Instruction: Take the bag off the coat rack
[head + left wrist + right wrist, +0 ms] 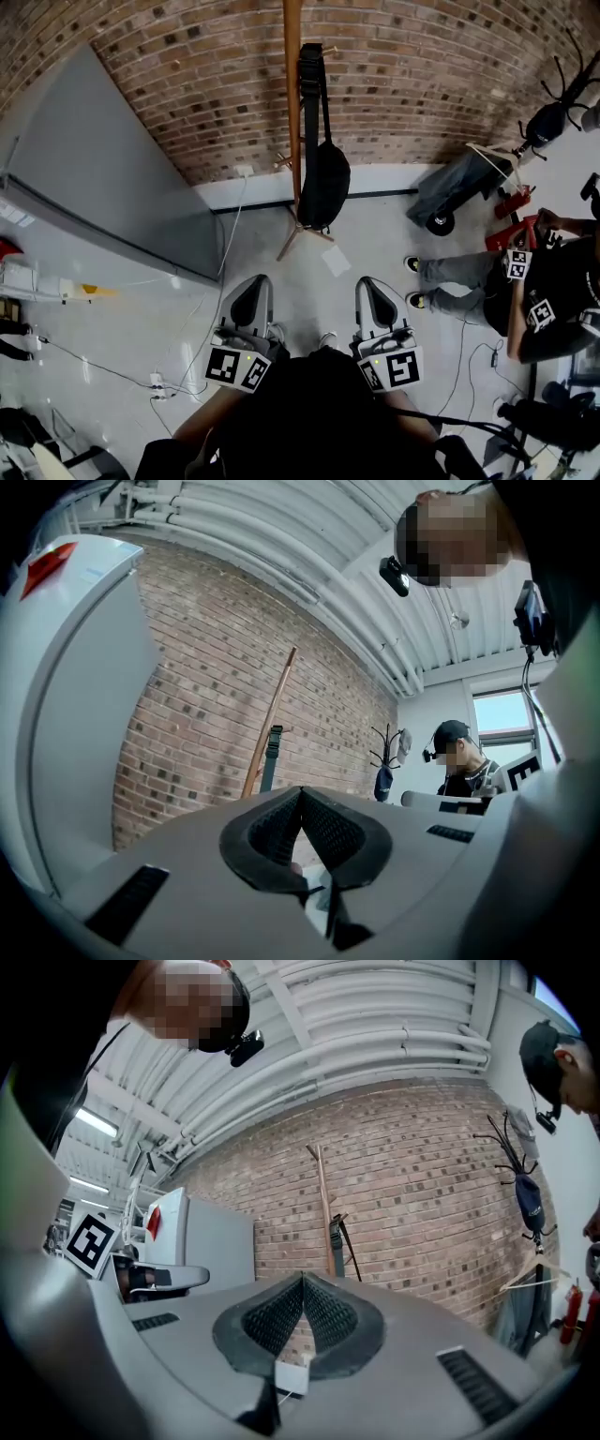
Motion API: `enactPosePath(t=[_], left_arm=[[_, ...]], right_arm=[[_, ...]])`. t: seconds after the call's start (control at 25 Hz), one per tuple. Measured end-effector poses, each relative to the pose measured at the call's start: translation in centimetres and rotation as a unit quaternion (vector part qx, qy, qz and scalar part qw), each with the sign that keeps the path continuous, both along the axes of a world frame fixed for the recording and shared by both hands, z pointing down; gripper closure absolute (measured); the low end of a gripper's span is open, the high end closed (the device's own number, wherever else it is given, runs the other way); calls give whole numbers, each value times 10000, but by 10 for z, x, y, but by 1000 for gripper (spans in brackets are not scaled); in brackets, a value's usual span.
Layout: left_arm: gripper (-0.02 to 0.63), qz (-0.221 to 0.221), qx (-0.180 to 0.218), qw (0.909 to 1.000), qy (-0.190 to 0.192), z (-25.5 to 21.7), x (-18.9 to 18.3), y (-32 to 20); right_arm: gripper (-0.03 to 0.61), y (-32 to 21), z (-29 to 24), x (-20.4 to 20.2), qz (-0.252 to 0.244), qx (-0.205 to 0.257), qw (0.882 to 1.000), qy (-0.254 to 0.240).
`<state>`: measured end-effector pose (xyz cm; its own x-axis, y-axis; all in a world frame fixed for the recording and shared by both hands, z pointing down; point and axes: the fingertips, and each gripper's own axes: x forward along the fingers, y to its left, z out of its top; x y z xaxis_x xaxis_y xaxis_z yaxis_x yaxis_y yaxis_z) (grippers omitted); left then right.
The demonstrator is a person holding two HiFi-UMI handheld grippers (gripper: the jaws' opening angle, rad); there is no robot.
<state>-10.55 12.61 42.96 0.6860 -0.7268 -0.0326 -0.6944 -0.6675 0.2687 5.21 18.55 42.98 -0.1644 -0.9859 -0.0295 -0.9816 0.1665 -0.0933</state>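
Observation:
A black bag [324, 183] hangs by its strap [311, 82] from a wooden coat rack [292, 94] that stands against the brick wall. Both grippers are held low and close to my body, well short of the rack. My left gripper [251, 281] is shut with nothing in it, and so is my right gripper [368, 283]. In the left gripper view the jaws [300, 791] meet at the tips, with the rack pole [270, 722] and strap [271, 757] far beyond. The right gripper [302, 1279] also points at the pole [324, 1208] and strap [337, 1241].
A large grey cabinet [103, 169] stands on the left. At the right a seated person [497, 281] is beside a dark cart [459, 187]. Cables and a power strip [157, 382] lie on the floor, a white sheet [336, 260] near the rack's foot. A second black rack [520, 1176] stands far right.

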Motion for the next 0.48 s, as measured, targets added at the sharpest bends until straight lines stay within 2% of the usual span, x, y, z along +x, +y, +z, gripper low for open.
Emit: enactPosePath(t=[0.24,0.48], left_arm=[[598,-203,-222,9995,-97,16,4,11],[597,-401,-241,9987,-209,19,20,25]], right_arm=[[561,4,15,8,-303,-83,9995,-80],[561,10,21,18,-609,-142,9980,-134]])
